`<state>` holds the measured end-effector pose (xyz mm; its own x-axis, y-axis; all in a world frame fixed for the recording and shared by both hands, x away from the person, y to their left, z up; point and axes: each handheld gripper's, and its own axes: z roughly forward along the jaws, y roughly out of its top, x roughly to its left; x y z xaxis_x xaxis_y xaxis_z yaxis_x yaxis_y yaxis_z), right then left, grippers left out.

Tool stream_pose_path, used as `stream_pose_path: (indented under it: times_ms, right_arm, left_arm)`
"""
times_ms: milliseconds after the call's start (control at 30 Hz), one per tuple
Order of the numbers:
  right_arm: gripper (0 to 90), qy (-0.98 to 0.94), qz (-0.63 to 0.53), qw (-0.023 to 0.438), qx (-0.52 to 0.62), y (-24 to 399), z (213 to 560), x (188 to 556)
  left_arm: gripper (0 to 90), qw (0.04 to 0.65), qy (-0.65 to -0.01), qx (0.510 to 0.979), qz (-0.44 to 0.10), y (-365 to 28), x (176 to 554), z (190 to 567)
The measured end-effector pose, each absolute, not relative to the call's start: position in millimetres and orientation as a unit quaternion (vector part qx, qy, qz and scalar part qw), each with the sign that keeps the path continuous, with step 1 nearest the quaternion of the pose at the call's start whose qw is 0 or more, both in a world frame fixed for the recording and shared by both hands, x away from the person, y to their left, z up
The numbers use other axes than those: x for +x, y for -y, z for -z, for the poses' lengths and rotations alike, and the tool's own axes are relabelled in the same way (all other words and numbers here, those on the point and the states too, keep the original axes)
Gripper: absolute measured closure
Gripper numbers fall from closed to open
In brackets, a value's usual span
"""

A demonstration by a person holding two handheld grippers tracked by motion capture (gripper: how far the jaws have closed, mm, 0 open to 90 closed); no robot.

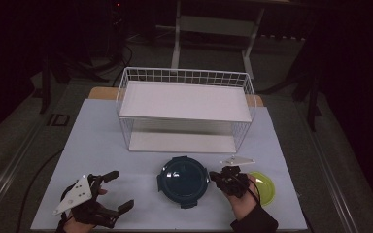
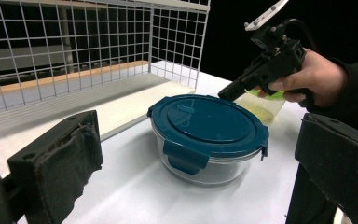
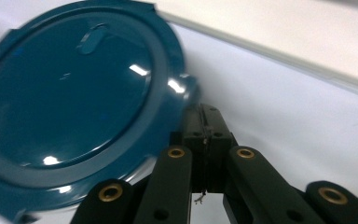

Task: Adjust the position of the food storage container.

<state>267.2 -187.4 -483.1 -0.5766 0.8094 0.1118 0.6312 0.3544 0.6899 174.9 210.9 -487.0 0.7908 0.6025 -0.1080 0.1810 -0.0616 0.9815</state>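
Progress looks slight so far: we judge that the work in hand is on the round lidded container (image 1: 182,181), whose teal lid (image 2: 207,122) is seated with all the visible clip tabs folded down, so nothing is opened or moved into the wire rack (image 1: 186,108) yet. We hold our right gripper (image 1: 215,176) with its jaws pressed flat together, nothing between them, the tip right at the container's rim at about three o'clock of the lid; in the right gripper view the closed tip (image 3: 205,122) lies against the lid's edge near a tab, though we cannot tell whether it actually touches. Our left gripper (image 1: 118,191) rests at about eight o'clock from the container, well apart from it, jaws standing wide and empty; its padded fingers (image 2: 77,158) frame the container in the left gripper view. What is left, as we read it, is the whole of the job: freeing the clips, or lifting the container toward the rack at twelve o'clock. The bowl is clear glass, thick-walled and smooth; the lid is glossy hard plastic with a raised ring and a small oval vent. A translucent yellow-green cup (image 1: 265,187) stands just beyond our right hand at three o'clock. The rack is white coated wire with two flat white shelves, and the table (image 1: 97,141) wears a smooth pale sheet.
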Motion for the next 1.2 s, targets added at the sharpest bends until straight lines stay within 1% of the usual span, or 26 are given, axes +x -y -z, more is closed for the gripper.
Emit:
stream_pose_path:
  times_ms: [167, 200, 400, 500, 567, 933, 1200]
  right_arm:
    - [90.0, -0.816, -0.354, 0.114, 0.443, 184.6, 486.2, 269.3]
    - [90.0, -0.817, -0.351, 0.119, 0.442, 183.0, 486.6, 268.1]
    - [90.0, -0.814, -0.355, 0.110, 0.447, 184.1, 485.5, 263.2]
    - [90.0, -0.811, -0.364, 0.090, 0.450, 184.8, 486.4, 261.0]
    - [90.0, -0.812, -0.364, 0.089, 0.446, 183.2, 486.0, 258.5]
    - [90.0, -0.821, -0.371, 0.075, 0.426, 166.8, 484.2, 248.7]
    - [90.0, -0.823, -0.377, 0.067, 0.419, 153.6, 485.3, 251.8]
  left_arm:
    - [0.2, 0.626, -0.277, 0.709, -0.168, -211.8, 175.0, 487.1]
    - [0.2, 0.627, -0.277, 0.708, -0.167, -211.6, 174.9, 487.0]
    - [0.2, 0.626, -0.277, 0.709, -0.167, -210.9, 175.3, 487.5]
    - [0.2, 0.625, -0.277, 0.710, -0.167, -210.4, 175.3, 487.5]
    - [0.2, 0.624, -0.278, 0.711, -0.167, -210.3, 175.5, 487.7]
    - [0.2, 0.625, -0.278, 0.710, -0.166, -210.3, 175.6, 487.8]
    - [0.2, 0.624, -0.277, 0.712, -0.165, -210.2, 175.8, 488.0]
